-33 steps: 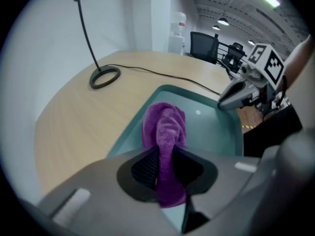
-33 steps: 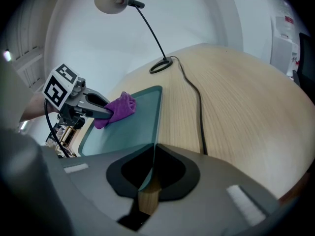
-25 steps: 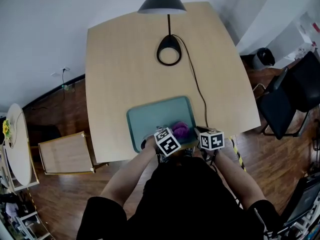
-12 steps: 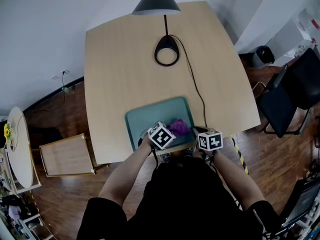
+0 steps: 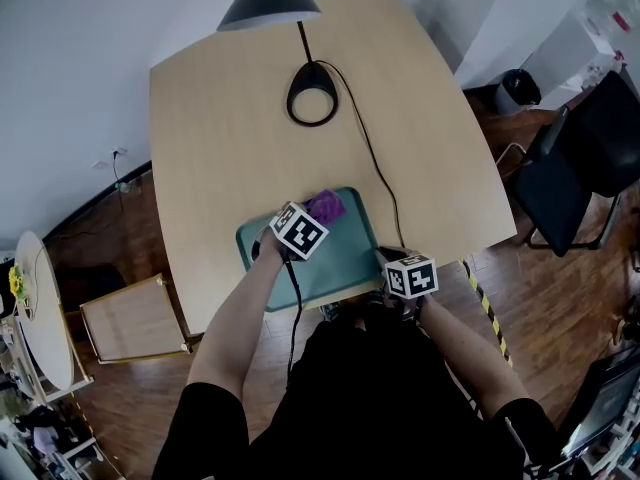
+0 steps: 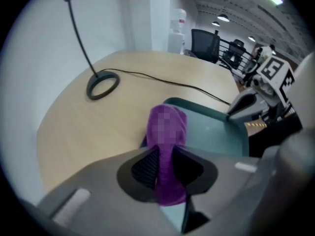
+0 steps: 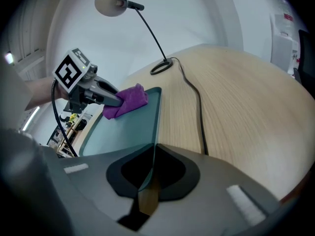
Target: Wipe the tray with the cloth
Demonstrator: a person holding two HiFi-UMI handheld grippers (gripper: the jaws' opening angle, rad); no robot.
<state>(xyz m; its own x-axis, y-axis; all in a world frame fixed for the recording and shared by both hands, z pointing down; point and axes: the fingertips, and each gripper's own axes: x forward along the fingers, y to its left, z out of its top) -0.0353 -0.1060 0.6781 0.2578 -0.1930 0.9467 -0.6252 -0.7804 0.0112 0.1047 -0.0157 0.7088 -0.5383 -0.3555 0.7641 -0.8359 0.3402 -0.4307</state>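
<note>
A teal tray [image 5: 340,263] lies at the near edge of the wooden table [image 5: 220,148]. My left gripper [image 5: 314,217] is shut on a purple cloth [image 5: 326,205], which rests at the tray's far edge. In the left gripper view the cloth [image 6: 167,132] is squeezed between the jaws of that gripper [image 6: 167,168], over the tray [image 6: 216,132]. My right gripper [image 5: 386,262] is shut on the tray's near right rim. In the right gripper view the thin rim [image 7: 156,127] runs straight into the closed jaws of that gripper [image 7: 150,170], with the cloth [image 7: 129,100] and the left gripper [image 7: 106,98] beyond.
A desk lamp with a ring base [image 5: 311,101] stands at the table's far side. Its black cable [image 5: 368,153] runs past the tray's right side to the near edge. A black chair [image 5: 585,158] stands to the right, and a wooden crate [image 5: 130,318] sits on the floor at left.
The left gripper has carried the cloth from the tray's near right part up to its far edge. The right gripper has kept its hold on the rim.
</note>
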